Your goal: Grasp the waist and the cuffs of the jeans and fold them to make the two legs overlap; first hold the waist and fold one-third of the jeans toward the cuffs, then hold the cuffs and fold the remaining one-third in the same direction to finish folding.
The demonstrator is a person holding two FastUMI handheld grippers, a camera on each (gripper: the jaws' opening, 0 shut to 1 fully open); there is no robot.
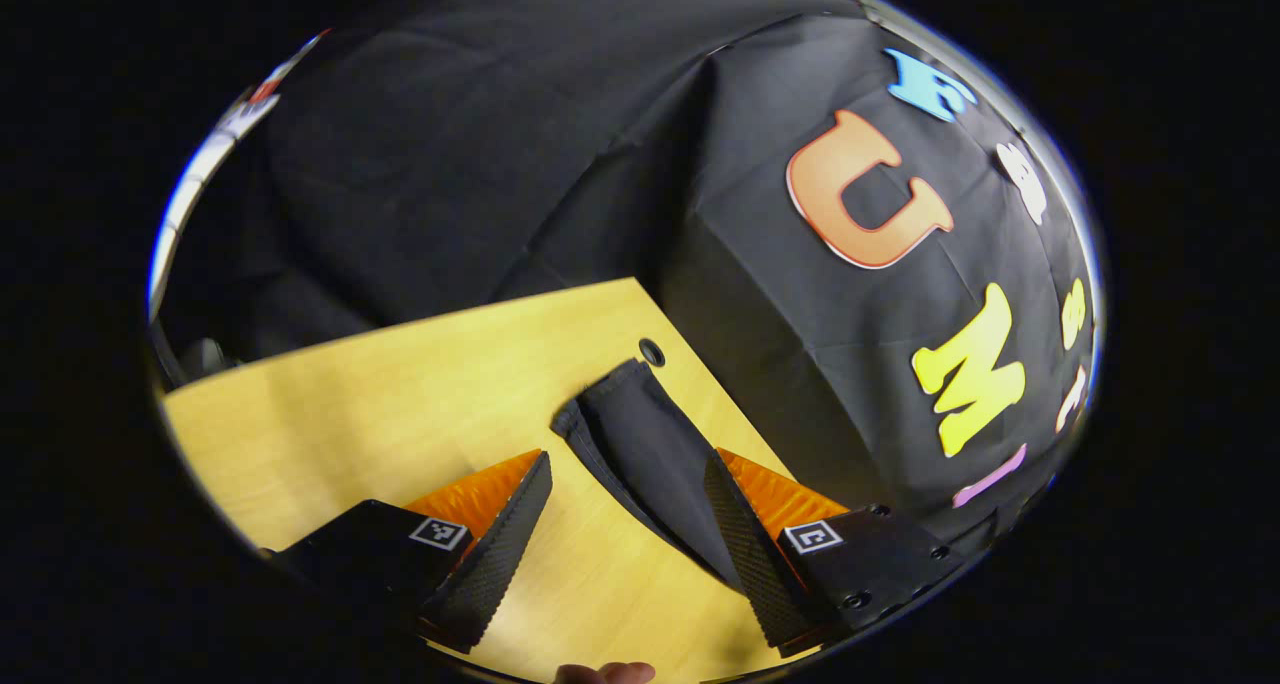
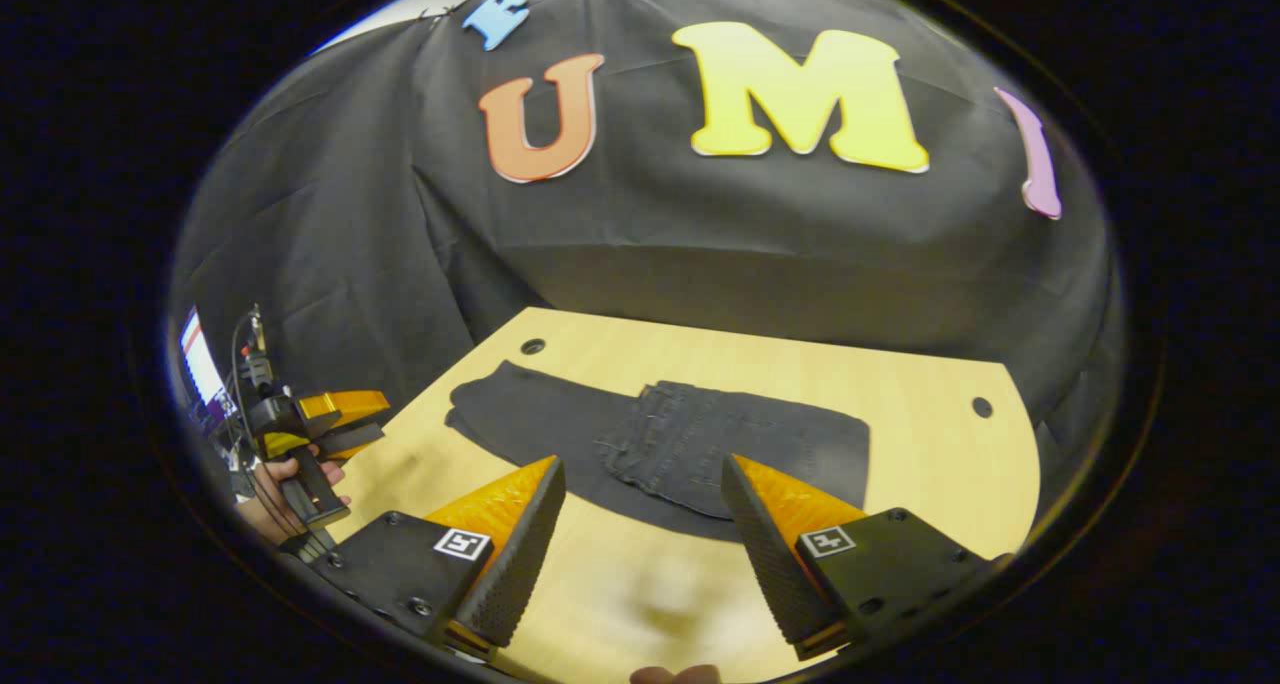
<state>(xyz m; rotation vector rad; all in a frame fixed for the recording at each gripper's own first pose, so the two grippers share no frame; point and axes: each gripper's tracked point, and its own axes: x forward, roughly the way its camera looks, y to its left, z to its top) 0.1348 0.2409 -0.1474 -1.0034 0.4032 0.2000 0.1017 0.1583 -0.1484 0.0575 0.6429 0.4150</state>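
Dark jeans lie flat on the wooden table, legs overlapped, with the waist part folded over onto the legs. The cuffs point toward the table's far left corner. My right gripper is open, hovering in front of the folded waist edge with nothing between its fingers. In the left gripper view, the cuff end lies just ahead, between the open fingers of my left gripper. The right finger overlaps the leg's edge. A hand holds the left gripper off the table's left side.
The table has round cable holes near its corners. Black cloth walls close in behind and beside it. Bare wood lies to the right of the jeans and in front of them. A fingertip shows at the bottom edge.
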